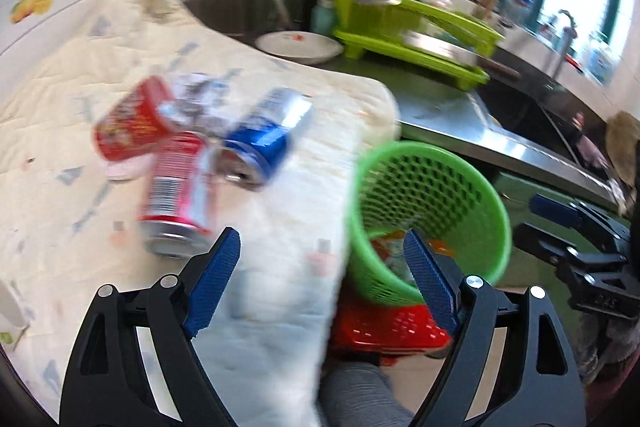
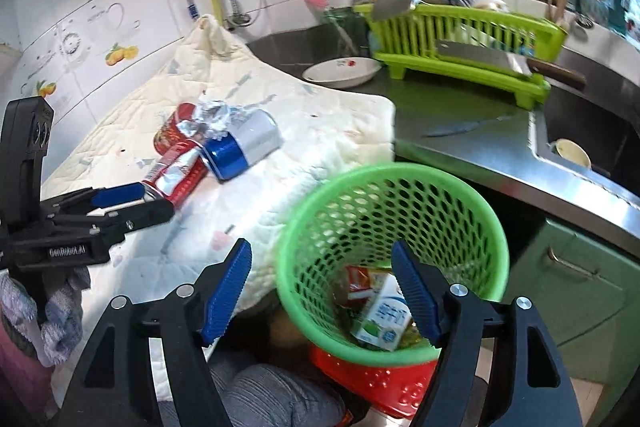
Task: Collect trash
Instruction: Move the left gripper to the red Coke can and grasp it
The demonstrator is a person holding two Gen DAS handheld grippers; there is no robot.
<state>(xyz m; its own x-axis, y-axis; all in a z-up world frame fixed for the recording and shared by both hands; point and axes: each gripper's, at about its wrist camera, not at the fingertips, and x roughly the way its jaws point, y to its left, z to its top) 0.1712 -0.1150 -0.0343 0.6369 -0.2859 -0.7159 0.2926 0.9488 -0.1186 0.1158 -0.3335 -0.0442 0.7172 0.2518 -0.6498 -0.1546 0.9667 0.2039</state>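
A green mesh basket (image 2: 472,211) stands below the counter edge and holds a milk carton (image 2: 384,319) and a red wrapper (image 2: 360,283). It also shows in the left wrist view (image 1: 480,195). On the quilted cloth (image 2: 328,131) lie a red-and-silver can (image 2: 180,179), a blue-and-silver can (image 2: 240,143), a red cup (image 2: 172,131) and crumpled foil (image 2: 216,119). My left gripper (image 1: 320,287) is open and empty, close to the red-and-silver can (image 1: 176,195). My right gripper (image 2: 322,291) is open and empty above the basket's near rim.
A red basket (image 2: 384,383) sits under the green one. A white plate (image 2: 340,71), a green dish rack (image 2: 460,43) with a cleaver, and a small knife (image 2: 460,127) sit on the steel counter. A sink (image 2: 592,131) lies at the right.
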